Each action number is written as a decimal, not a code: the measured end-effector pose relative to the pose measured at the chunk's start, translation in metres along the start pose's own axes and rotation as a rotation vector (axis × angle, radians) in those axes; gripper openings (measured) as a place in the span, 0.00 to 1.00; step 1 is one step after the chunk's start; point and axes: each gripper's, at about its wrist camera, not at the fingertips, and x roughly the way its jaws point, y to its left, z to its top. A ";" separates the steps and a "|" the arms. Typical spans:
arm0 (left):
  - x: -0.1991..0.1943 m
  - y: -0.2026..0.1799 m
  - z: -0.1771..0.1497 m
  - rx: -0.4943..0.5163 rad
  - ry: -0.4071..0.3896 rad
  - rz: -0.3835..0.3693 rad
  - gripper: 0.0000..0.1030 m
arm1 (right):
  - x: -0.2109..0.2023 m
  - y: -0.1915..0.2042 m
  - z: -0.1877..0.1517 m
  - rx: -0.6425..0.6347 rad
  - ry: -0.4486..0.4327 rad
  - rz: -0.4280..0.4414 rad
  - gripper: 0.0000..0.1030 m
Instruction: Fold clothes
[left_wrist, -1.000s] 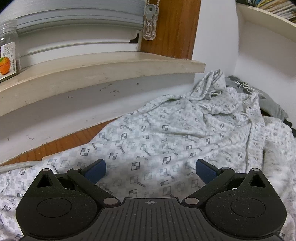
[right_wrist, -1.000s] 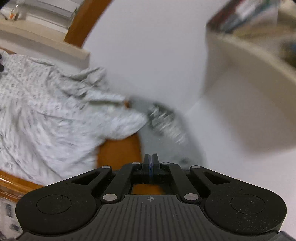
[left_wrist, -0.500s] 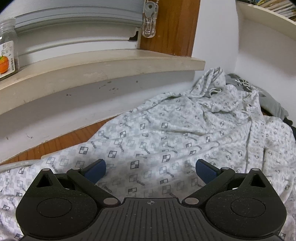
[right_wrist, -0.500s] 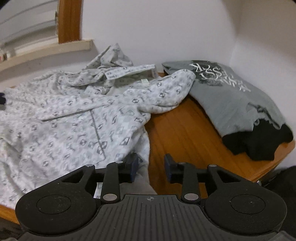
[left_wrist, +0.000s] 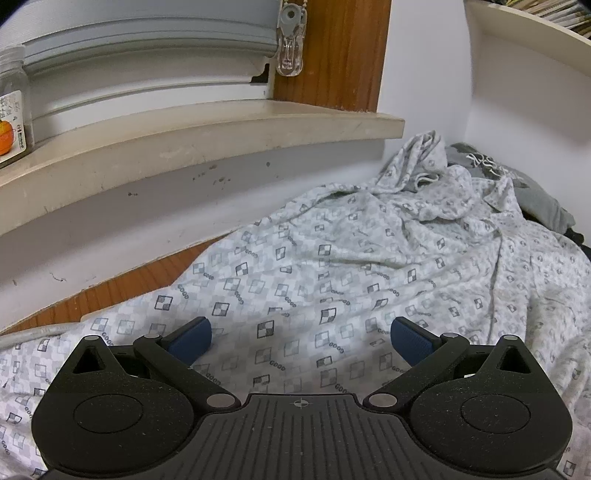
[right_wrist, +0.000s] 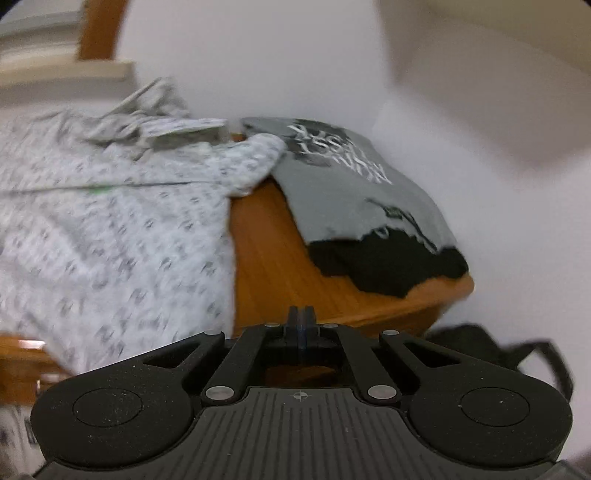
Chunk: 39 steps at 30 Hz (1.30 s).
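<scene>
A white garment with a grey checker print (left_wrist: 351, 266) lies spread and rumpled over the wooden table (left_wrist: 125, 291). My left gripper (left_wrist: 301, 339) hovers just above its near part, jaws wide apart, blue pads (left_wrist: 190, 338) clear of the cloth. In the blurred right wrist view the same patterned garment (right_wrist: 110, 221) covers the left half of the table. My right gripper (right_wrist: 301, 321) is shut with nothing between its fingers, over the bare wood by the front edge, just right of the garment's hem.
A folded grey shirt with white lettering lies on a black one (right_wrist: 354, 192) at the table's far right corner. A windowsill (left_wrist: 184, 147) with a glass jar (left_wrist: 13, 110) runs behind. White walls close the corner; a shelf (left_wrist: 524, 33) hangs above. A dark bag (right_wrist: 480, 343) sits below the table's edge.
The right gripper opened partway half a second ago and has shut again, empty, and it has dropped toward the table's front edge. The left gripper has stayed where it was.
</scene>
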 end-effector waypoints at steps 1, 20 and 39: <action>0.000 0.000 0.000 0.000 0.000 0.000 1.00 | 0.004 0.003 0.004 0.019 -0.011 0.027 0.02; -0.075 0.021 -0.013 0.013 -0.062 0.124 1.00 | 0.036 0.264 0.107 -0.279 -0.136 0.783 0.46; -0.168 0.065 -0.085 -0.097 -0.059 0.278 1.00 | -0.078 0.411 0.088 -0.542 -0.188 1.087 0.46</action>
